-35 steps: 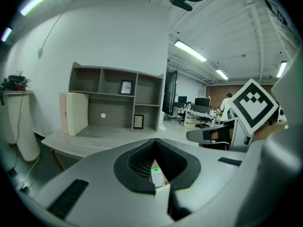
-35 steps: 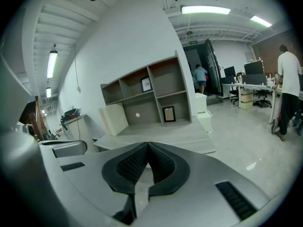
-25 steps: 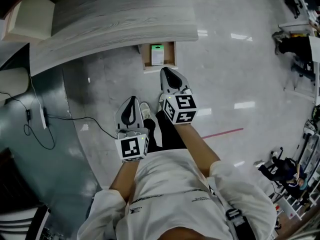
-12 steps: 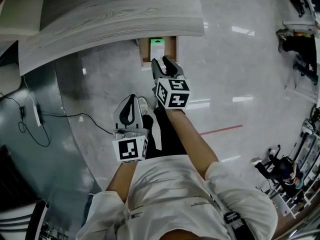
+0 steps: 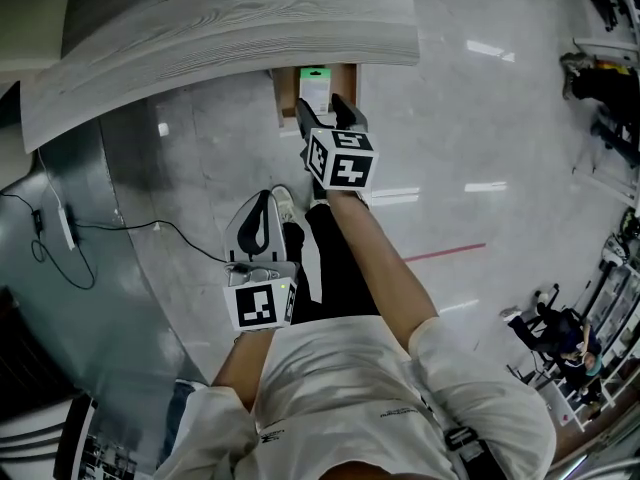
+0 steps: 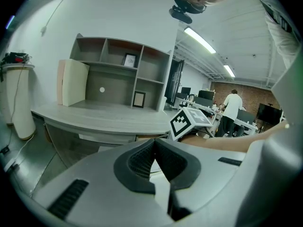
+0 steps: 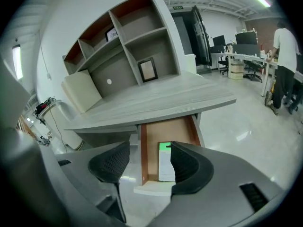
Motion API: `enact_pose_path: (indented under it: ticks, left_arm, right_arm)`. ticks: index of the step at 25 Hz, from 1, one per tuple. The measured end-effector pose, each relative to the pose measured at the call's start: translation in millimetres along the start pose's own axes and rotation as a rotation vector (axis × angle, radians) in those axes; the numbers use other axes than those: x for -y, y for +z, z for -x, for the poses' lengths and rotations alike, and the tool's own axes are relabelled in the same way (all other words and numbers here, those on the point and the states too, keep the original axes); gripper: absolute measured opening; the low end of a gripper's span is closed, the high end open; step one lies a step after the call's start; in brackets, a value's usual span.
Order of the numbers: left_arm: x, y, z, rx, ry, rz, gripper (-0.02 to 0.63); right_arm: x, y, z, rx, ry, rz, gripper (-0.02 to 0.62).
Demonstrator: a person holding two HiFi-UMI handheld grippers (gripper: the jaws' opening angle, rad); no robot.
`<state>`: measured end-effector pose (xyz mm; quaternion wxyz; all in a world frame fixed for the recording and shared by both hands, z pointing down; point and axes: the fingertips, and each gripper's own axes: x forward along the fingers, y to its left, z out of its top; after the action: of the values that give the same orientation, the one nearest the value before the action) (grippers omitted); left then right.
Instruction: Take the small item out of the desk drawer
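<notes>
Now, desk (image 5: pixel 230 28): the grey curved top overhangs the pulled-out drawer. A high approach could knock the right gripper's marker cube against its edge.
Drawer (image 7: pixel 150 141): narrow, wood-lined and open. Widening jaws may catch a side wall or the front lip, as the fit looks tight.
Right gripper (image 7: pixel 149 167): its jaws are opening with nothing between the pads, poised just above the drawer front.
Left gripper (image 6: pixel 154 157): jaws pressed together and empty, well apart from the drawer.
Small item (image 7: pixel 165 167): a flat white box with a green end lies lengthwise on the drawer floor. It sits below and just ahead of the right gripper, partly behind one pad. Lying so flat, it could slip out of a shallow pinch.
</notes>
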<state>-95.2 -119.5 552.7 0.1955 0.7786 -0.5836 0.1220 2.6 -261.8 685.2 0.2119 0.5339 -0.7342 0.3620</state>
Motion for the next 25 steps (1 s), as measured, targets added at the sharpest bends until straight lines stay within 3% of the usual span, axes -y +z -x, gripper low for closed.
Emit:
enact_pose_path:
  ticks: [25]
  left_arm:
    - [-3.9,-35.8,-20.3,-0.079,0.054,0.036,0.015]
  right_arm:
    - [55.2,-38.8,-100.8,-0.138,-0.091,0.056,0.337]
